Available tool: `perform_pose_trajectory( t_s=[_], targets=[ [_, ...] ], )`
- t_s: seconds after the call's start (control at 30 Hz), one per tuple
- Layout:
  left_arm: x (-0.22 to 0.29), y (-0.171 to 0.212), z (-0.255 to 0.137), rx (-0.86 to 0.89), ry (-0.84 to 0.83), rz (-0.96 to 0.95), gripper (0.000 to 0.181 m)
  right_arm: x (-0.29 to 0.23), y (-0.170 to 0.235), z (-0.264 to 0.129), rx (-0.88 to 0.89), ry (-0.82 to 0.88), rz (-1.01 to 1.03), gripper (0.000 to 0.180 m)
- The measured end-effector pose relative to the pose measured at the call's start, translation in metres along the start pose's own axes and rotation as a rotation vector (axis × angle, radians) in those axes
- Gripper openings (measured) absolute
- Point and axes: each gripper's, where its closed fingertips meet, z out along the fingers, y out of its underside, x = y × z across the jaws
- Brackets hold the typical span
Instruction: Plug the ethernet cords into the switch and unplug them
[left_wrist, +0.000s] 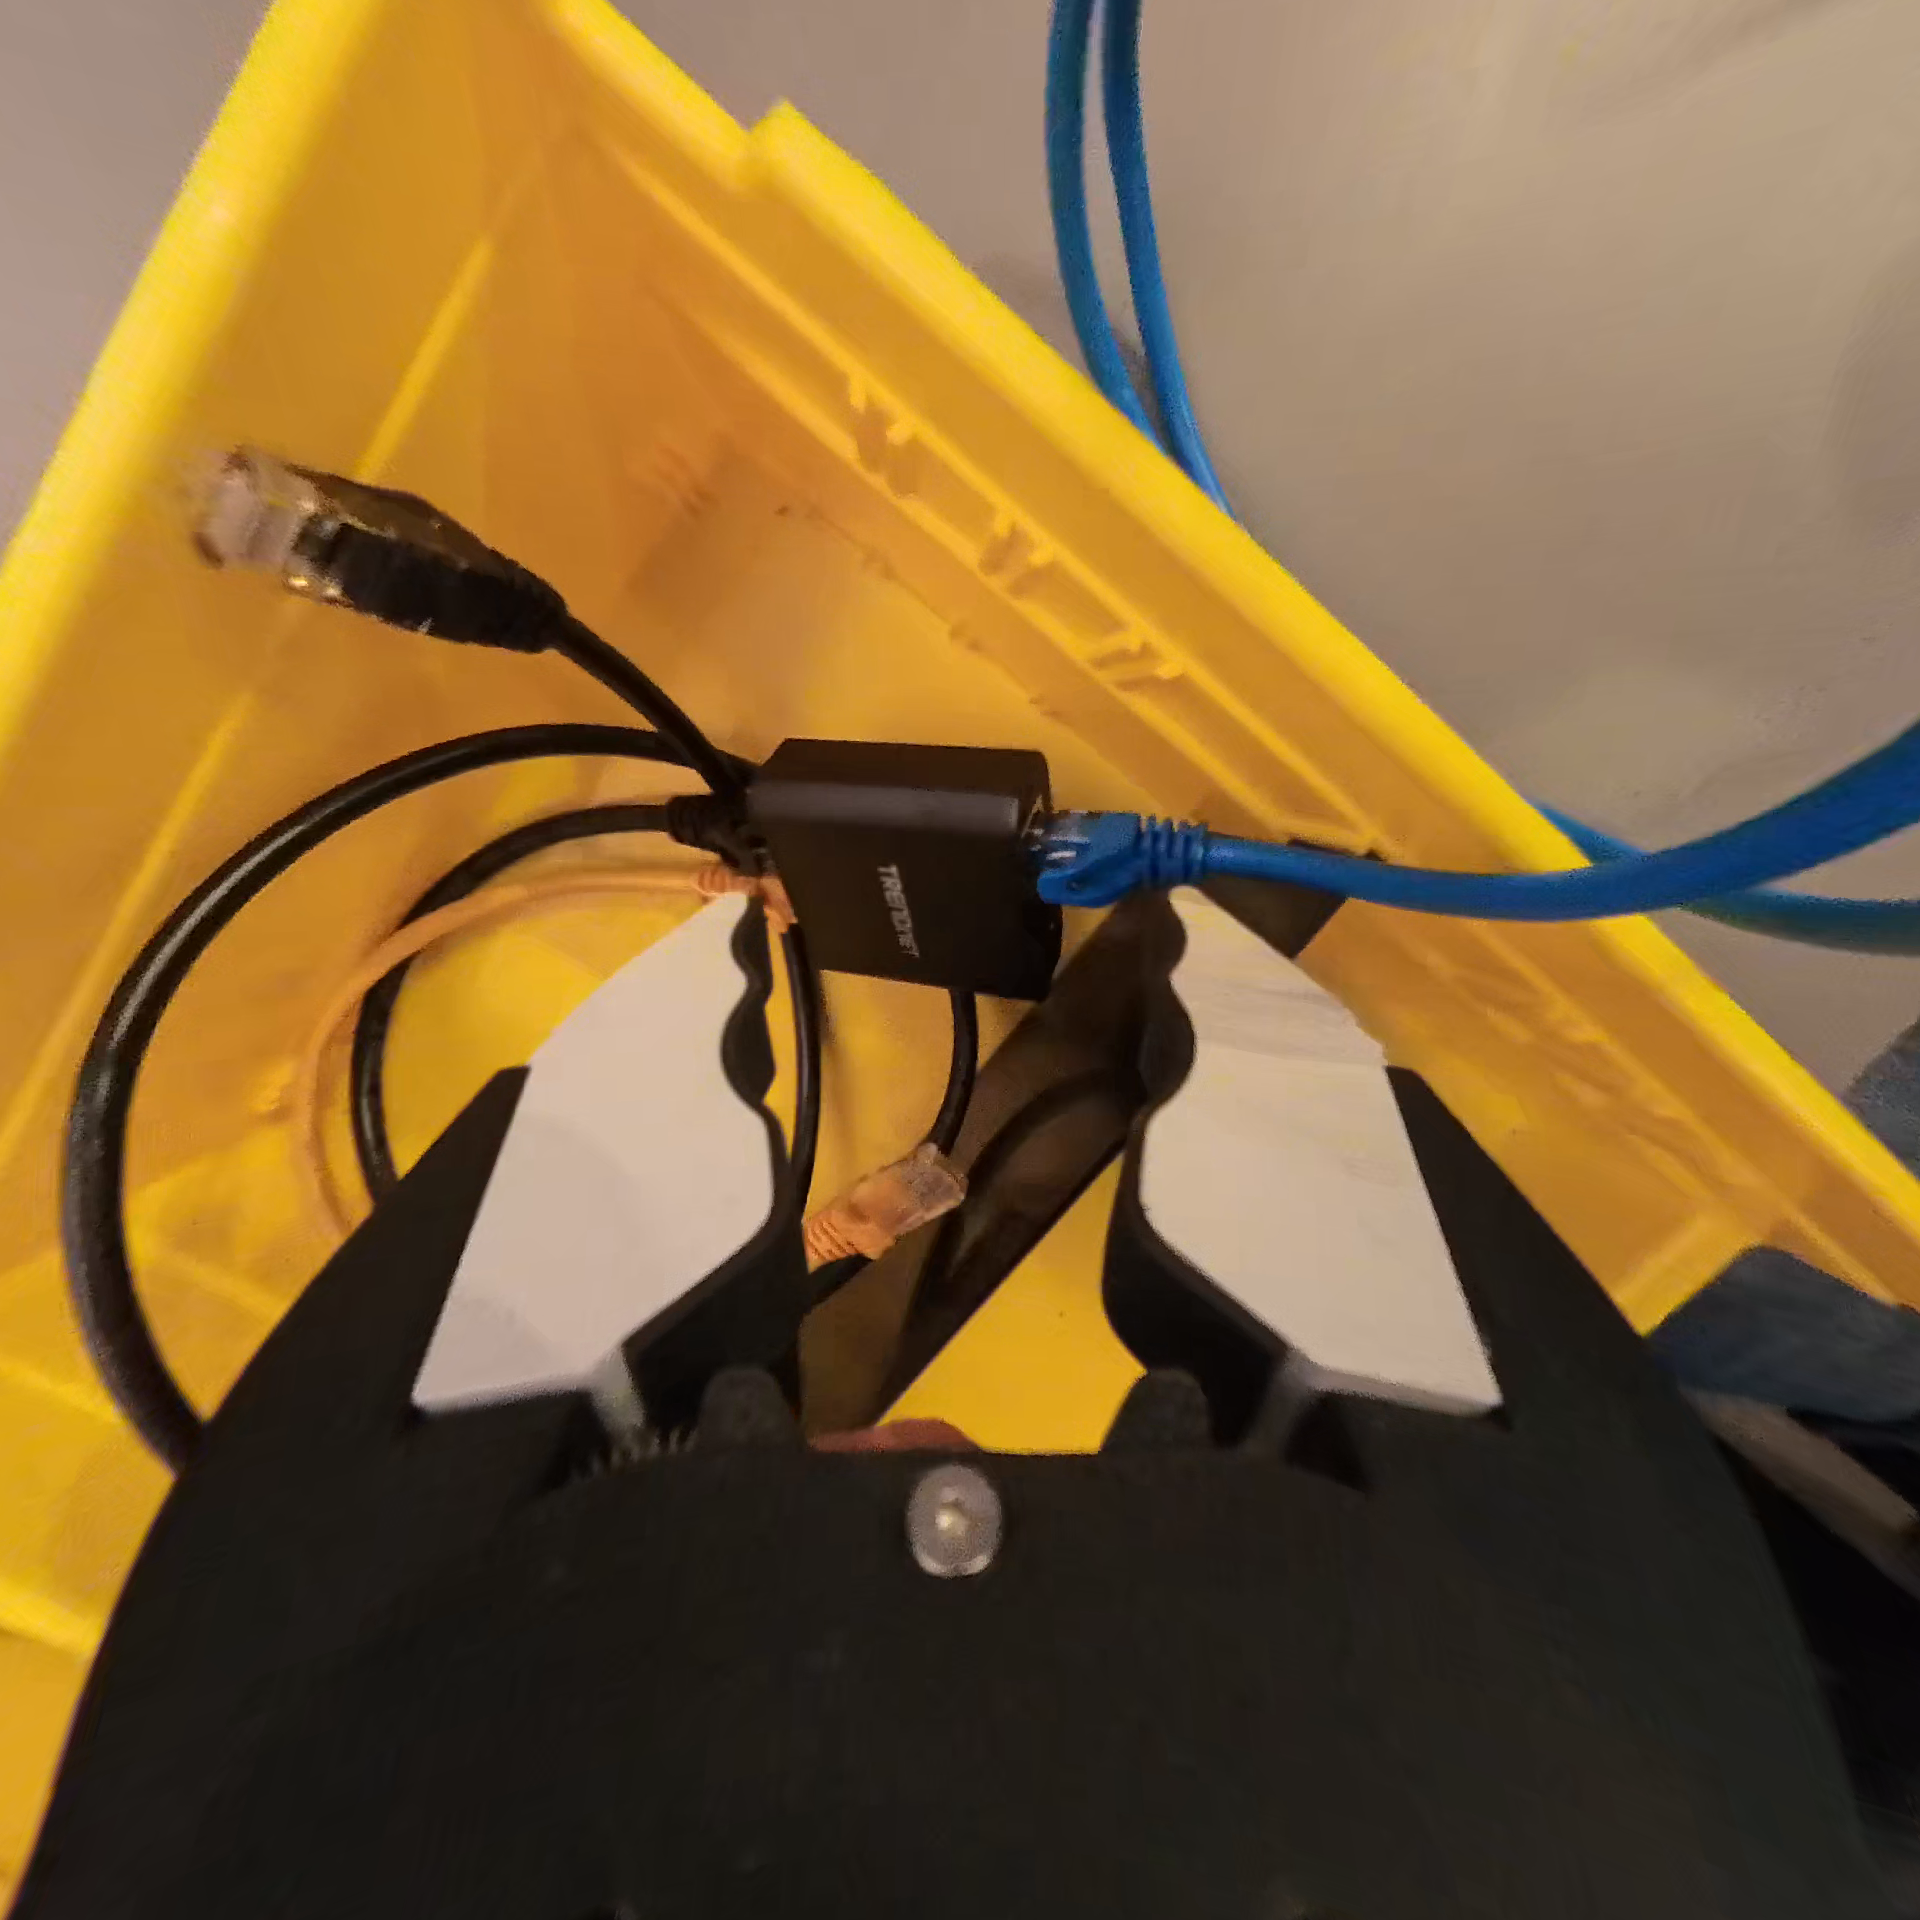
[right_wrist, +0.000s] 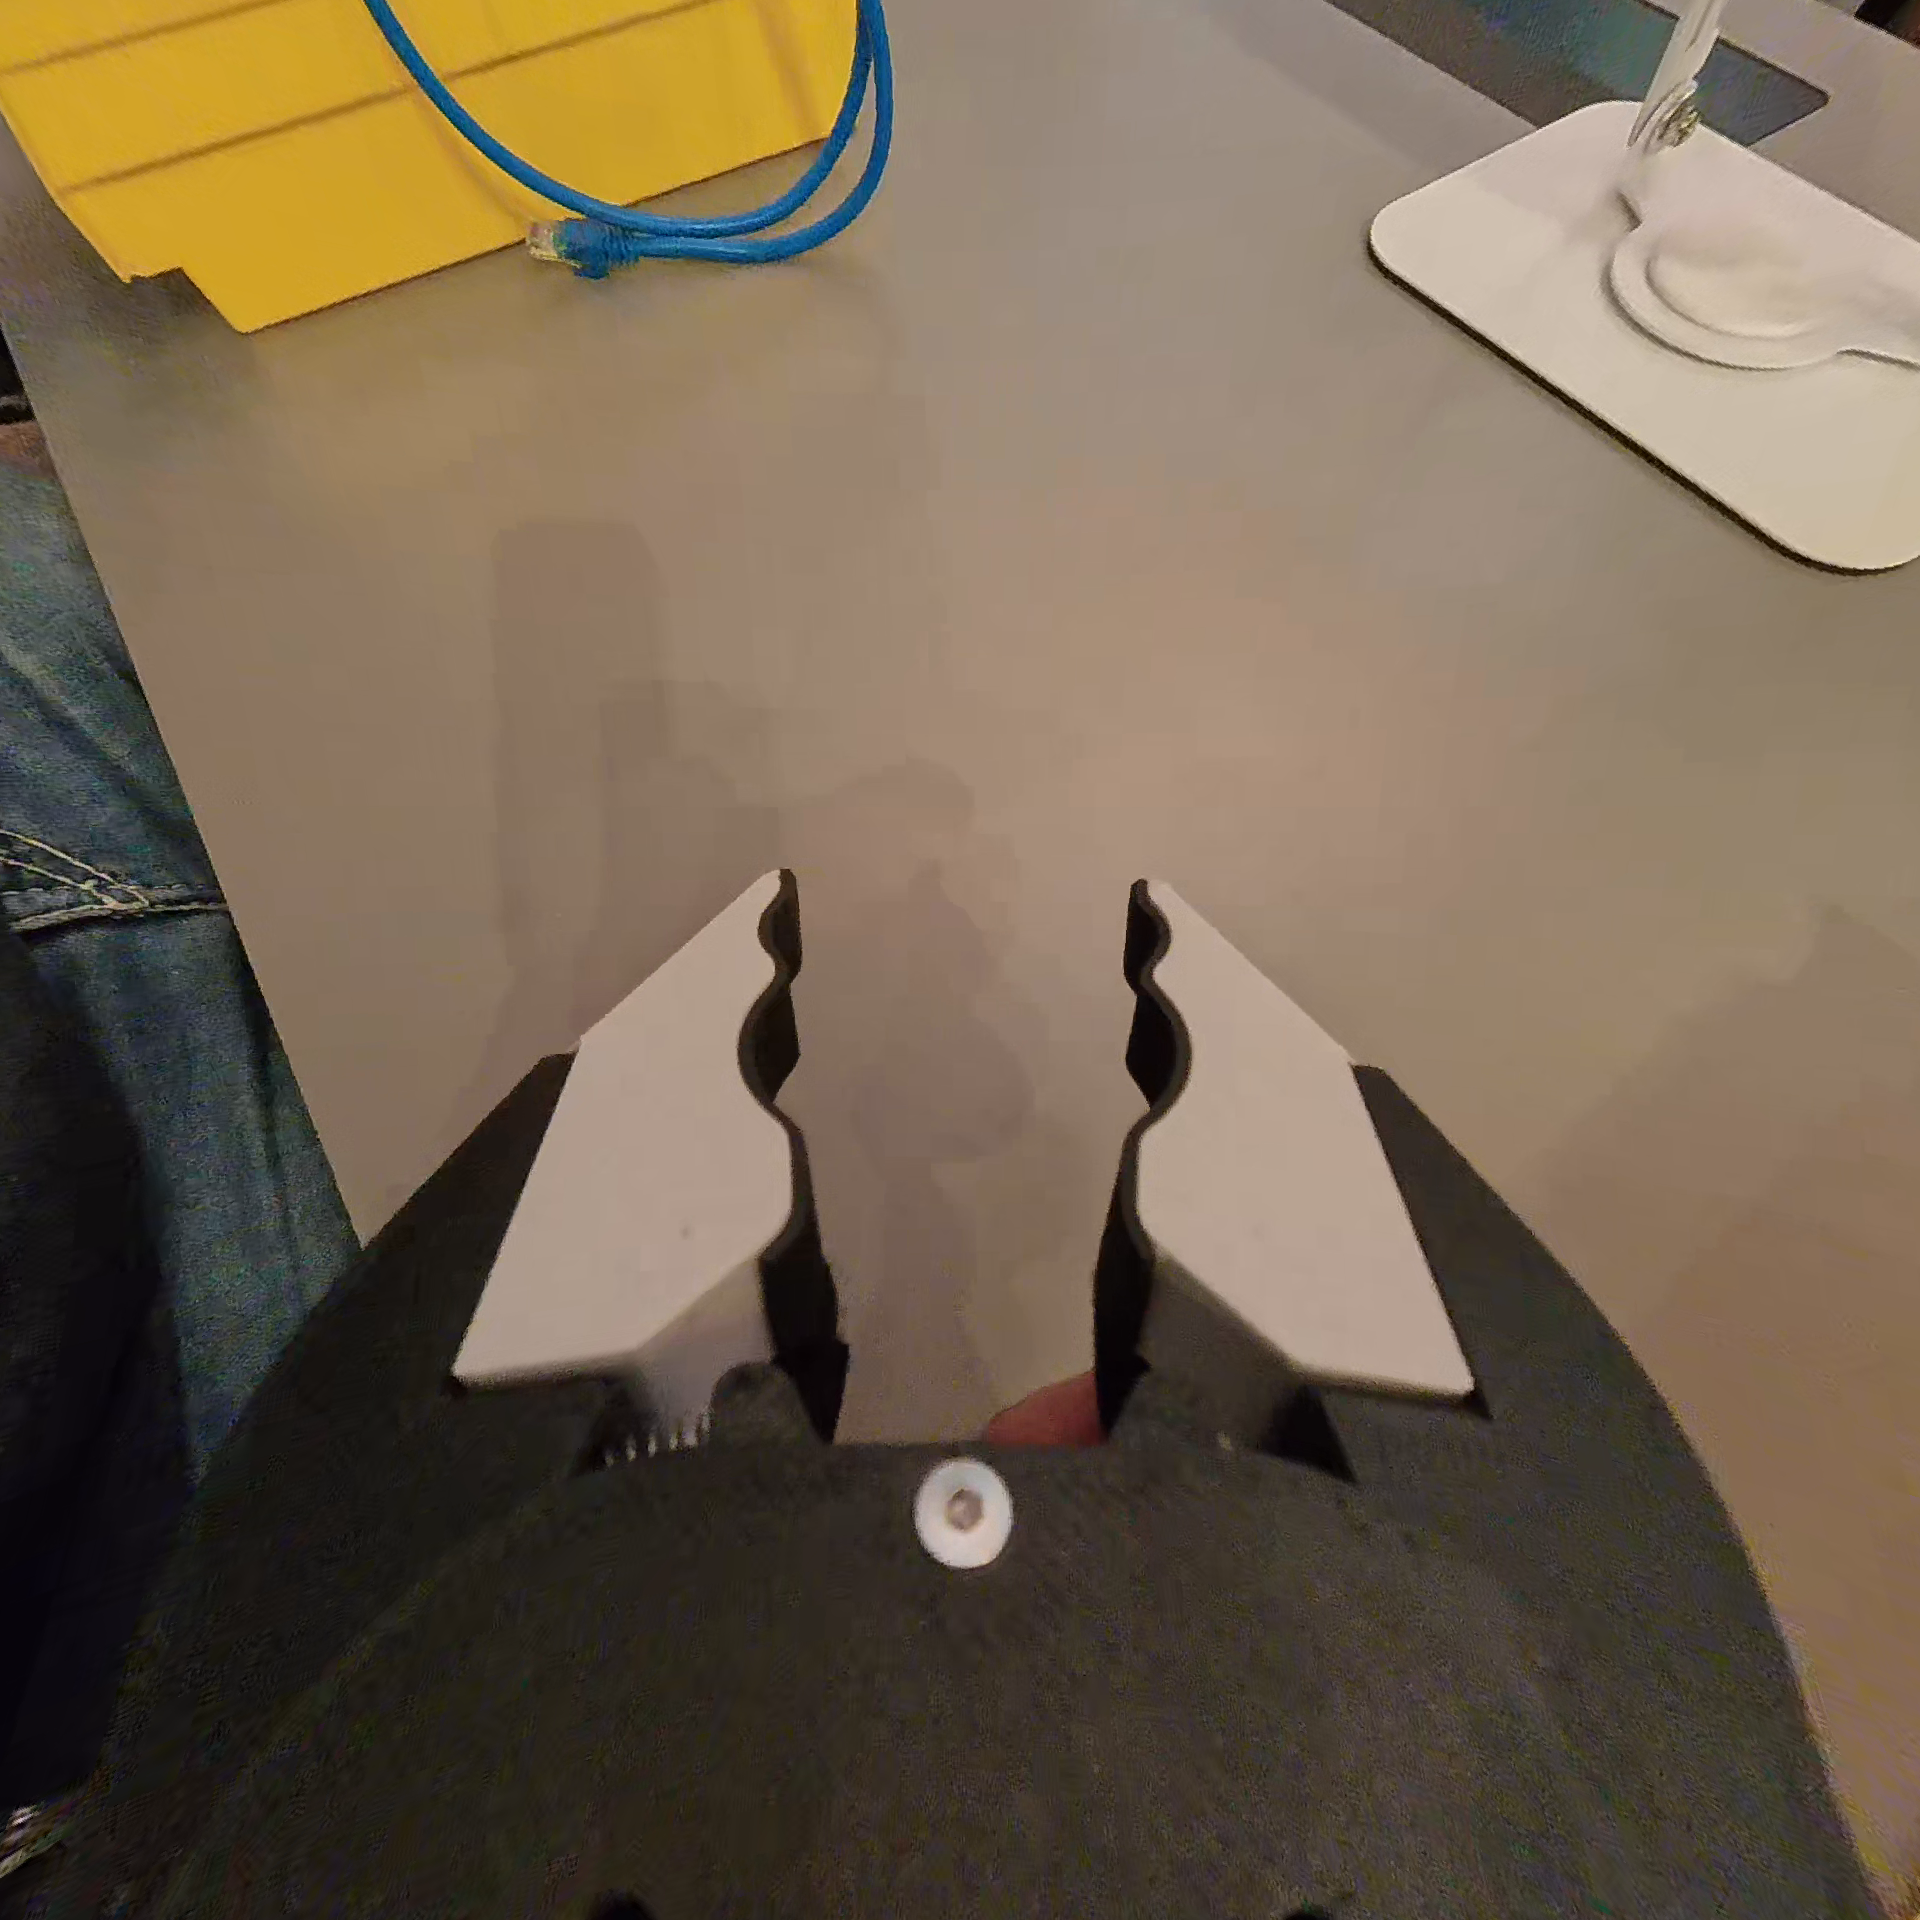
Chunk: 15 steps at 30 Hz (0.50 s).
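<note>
While both grippers hang idle, stock stands thus. Switch (left_wrist: 914, 883): black, inside the yellow bin (left_wrist: 312, 416), just beyond the left gripper (left_wrist: 956, 935). Left gripper: spread, grasping nothing. Right gripper (right_wrist: 961, 883): spread over bare table (right_wrist: 1039, 623), empty. Blue cord (left_wrist: 1351, 873): one plug seated in the switch; its other end (right_wrist: 566, 244) lies on the table beside the bin. Black cords (left_wrist: 114, 1039): apparently seated on the switch's far side; one spare plug (left_wrist: 312, 540) loose. Orange cord (left_wrist: 436, 935): near end looks seated, free plug (left_wrist: 899, 1195) loose. White stand (right_wrist: 1662, 343): far right. Judged mid-task; unplugging appears outstanding.
</note>
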Motion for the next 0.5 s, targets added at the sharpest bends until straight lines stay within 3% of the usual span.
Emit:
perform_pose_trajectory(
  t_s=[0.17,0.3,0.37,0.43,0.5],
  targets=[
    [-0.004,0.003,0.015,-0.084,0.163,-0.007,0.084,-0.001,0.004,0.003,0.001,-0.024,0.019,0.061],
    [-0.005,-0.002,0.018,-0.061,0.197,0.02,0.078,-0.006,0.004,0.007,0.011,-0.052,0.031,0.06],
    [-0.001,-0.007,0.007,-0.007,0.254,0.017,0.025,-0.007,0.004,0.01,0.011,-0.061,0.031,0.059],
    [-0.001,-0.013,-0.001,0.085,0.255,0.02,0.04,-0.009,0.003,0.012,0.011,-0.069,0.024,0.059],
    [-0.007,-0.004,0.004,0.06,0.197,0.025,0.056,-0.011,0.002,0.013,0.01,-0.077,0.013,0.059]
  ],
)
